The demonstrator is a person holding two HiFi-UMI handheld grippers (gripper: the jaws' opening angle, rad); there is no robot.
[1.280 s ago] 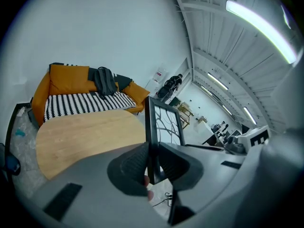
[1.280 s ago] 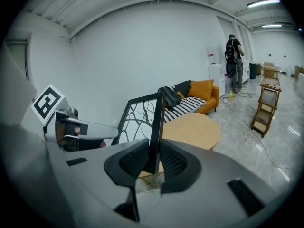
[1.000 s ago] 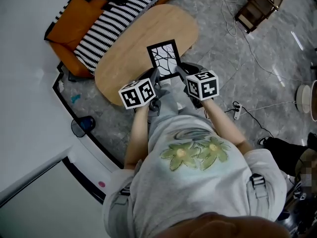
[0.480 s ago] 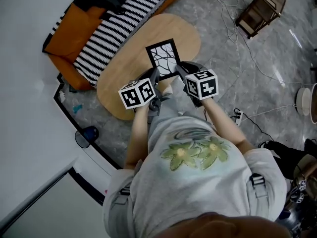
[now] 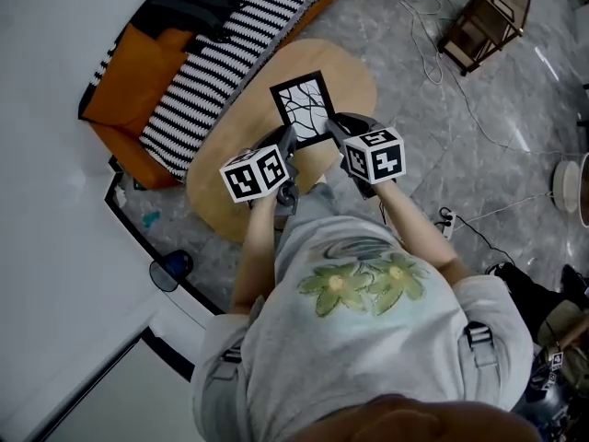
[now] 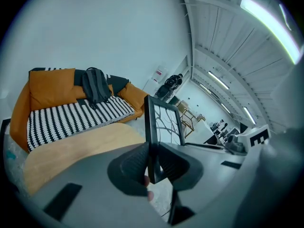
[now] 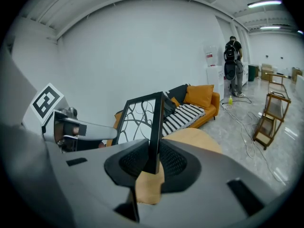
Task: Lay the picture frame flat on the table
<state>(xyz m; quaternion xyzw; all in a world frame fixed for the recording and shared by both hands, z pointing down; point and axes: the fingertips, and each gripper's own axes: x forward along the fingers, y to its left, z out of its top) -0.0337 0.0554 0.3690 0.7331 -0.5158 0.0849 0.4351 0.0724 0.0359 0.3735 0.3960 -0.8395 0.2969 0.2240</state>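
The orange sofa [image 5: 120,76] sits at my far left under its striped cover, with a dark backpack [image 6: 95,85] slumped on it. Just right of it is the oval wooden table [image 5: 230,164].

My left gripper [image 6: 151,161] pinches the left edge of the frame [image 5: 304,109], its pads pressed on the black moulding. The frame hangs between my two grippers above the table's near half. It is upright on edge, not flat, and its branch picture faces me.

My right gripper [image 7: 152,161] is clamped the same way on the right edge. In its view, tabletop shows below the frame's bottom corner. Further right a wooden rack [image 5: 485,12] stands well apart on the grey floor [image 5: 414,127].
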